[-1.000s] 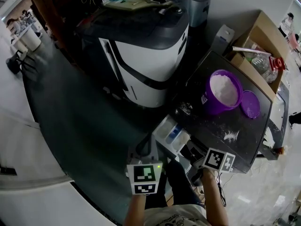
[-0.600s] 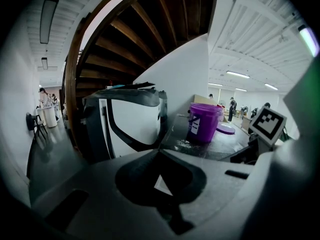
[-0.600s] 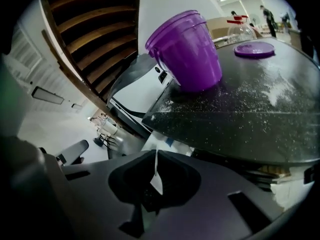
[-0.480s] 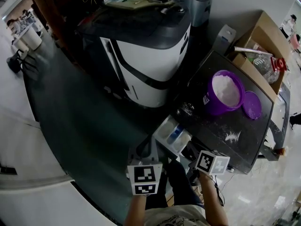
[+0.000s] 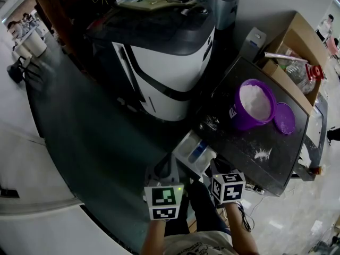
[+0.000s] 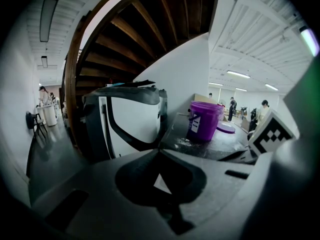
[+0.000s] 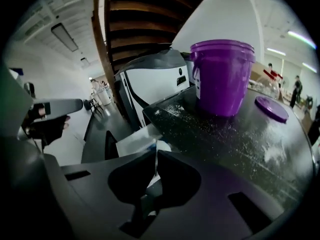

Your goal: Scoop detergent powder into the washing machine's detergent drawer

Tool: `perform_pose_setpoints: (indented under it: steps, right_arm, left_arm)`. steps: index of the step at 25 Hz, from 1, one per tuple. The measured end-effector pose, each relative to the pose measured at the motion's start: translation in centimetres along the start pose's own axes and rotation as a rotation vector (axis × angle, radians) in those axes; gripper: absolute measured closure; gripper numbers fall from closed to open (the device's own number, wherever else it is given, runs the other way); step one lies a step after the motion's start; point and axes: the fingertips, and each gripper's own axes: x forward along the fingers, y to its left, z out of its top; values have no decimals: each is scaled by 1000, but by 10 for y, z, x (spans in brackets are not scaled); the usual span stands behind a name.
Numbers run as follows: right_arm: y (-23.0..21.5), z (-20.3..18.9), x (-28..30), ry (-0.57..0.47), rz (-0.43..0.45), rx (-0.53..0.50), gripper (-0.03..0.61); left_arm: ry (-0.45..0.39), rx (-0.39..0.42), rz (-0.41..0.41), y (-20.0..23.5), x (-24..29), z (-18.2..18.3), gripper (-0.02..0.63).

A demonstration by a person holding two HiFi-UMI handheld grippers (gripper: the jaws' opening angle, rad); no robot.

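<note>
Low in the head view, the left gripper [image 5: 169,164] and the right gripper [image 5: 217,169] hang side by side, each with its jaws pressed together on nothing. Between their tips sits the pulled-out detergent drawer [image 5: 194,152], white with a blue insert. The purple bucket [image 5: 240,120] of detergent powder [image 5: 255,101] stands toward the upper right on the black table [image 5: 234,142], its lid [image 5: 285,118] alongside. It lies nearer the right gripper, which looks better placed to reach it. No scoop is visible.
</note>
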Motion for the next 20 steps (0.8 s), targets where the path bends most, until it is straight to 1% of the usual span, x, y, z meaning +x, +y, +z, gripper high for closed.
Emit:
perform_pose_setpoints:
  steps: [7,14,20]
  right_arm:
    - [7,-5,7,14,-79,-233,557]
    - [8,-11,14,14,-200,-542,557]
    - [11,-13,18,25,-276,-745,557]
  left_arm:
    - [3,0,-2,1,-1,-3,612]
    - [6,-2,-3,3,-3,-5,612]
    - [3,-1,1,8,-4,-4,612]
